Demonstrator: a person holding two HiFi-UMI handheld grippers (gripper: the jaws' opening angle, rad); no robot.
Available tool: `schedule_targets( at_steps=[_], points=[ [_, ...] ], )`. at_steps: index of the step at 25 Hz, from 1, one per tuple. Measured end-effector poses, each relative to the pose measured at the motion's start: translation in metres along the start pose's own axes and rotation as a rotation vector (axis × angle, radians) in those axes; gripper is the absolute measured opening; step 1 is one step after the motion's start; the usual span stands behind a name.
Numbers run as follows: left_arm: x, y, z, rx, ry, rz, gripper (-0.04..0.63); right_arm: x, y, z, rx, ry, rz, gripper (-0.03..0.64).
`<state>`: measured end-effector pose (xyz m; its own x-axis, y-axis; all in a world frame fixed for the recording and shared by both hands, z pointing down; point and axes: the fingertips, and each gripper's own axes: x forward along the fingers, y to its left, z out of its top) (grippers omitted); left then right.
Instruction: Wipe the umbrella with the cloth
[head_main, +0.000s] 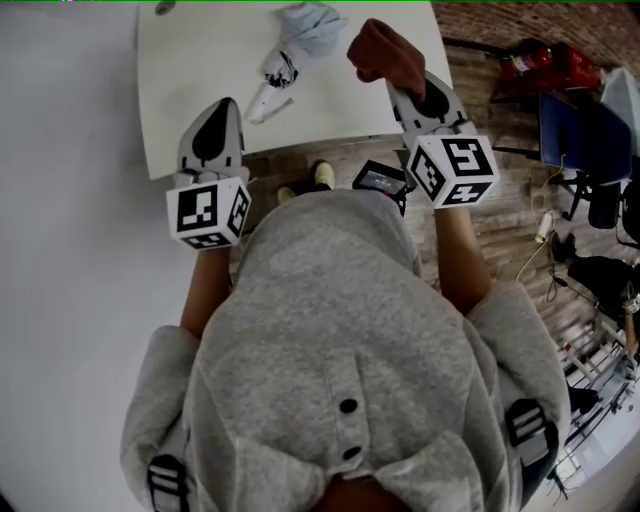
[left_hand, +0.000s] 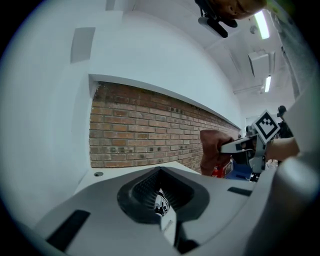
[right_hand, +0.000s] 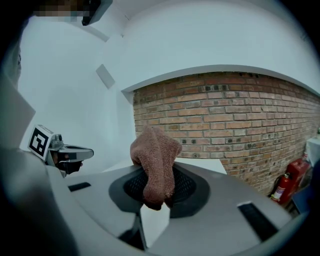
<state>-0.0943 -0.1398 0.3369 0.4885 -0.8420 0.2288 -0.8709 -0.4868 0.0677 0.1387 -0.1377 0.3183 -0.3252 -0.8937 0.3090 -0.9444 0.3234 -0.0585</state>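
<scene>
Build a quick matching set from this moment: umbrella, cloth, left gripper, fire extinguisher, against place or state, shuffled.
Things:
1. umbrella
2. cloth
3. left gripper
4. fire extinguisher

Place or state:
A. red, at the foot of the brick wall
B. jaws together
C. folded, lying on the white table
D. brown, clamped in the right gripper

Pairs: 1-C, 2-D, 3-B, 4-A.
</scene>
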Motion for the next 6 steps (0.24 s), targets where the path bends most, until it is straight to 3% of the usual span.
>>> schedule_targets(
  at_steps=[6],
  points=[
    [0.0017,-0.0002,0.004,0.008,-0.003,-0.015,0.015,0.0019,0.0022,0.0029,-0.01,0.004,-0.003,0.081]
  ],
)
